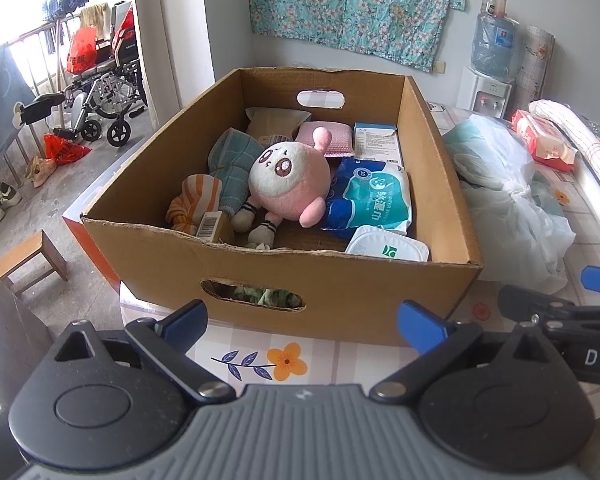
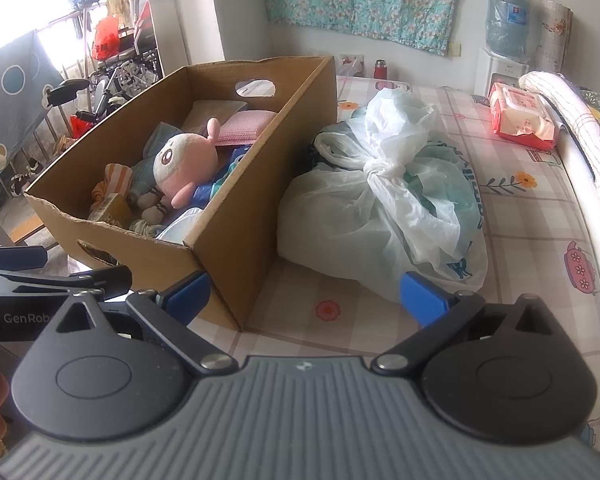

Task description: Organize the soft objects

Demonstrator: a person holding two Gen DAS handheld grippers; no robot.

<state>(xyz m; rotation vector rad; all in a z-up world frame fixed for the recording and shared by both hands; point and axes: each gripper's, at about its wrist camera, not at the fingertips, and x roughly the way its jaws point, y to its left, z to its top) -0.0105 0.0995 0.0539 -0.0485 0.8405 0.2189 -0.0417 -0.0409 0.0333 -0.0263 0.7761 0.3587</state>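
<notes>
An open cardboard box [image 1: 172, 264] [image 2: 228, 248] stands on the flowered tablecloth. Inside lie a pink and white plush toy [image 1: 288, 178] [image 2: 184, 166], a teal towel [image 1: 232, 160], an orange striped cloth [image 1: 196, 200], blue wet-wipe packs [image 1: 372, 196] and a pink pad [image 1: 332, 136]. A knotted white plastic bag [image 2: 376, 208] [image 1: 504, 188] sits right of the box. My left gripper [image 1: 304, 324] is open in front of the box's near wall, holding nothing. My right gripper [image 2: 304, 300] is open before the box's corner and the bag, also holding nothing.
A red tissue pack [image 2: 520, 116] [image 1: 544, 140] and a rolled towel [image 2: 580, 128] lie at the table's right edge. A water dispenser [image 1: 488, 68] stands behind. Left of the table, on the floor, are a wheelchair [image 1: 100, 92] and a small wooden stool [image 1: 28, 260].
</notes>
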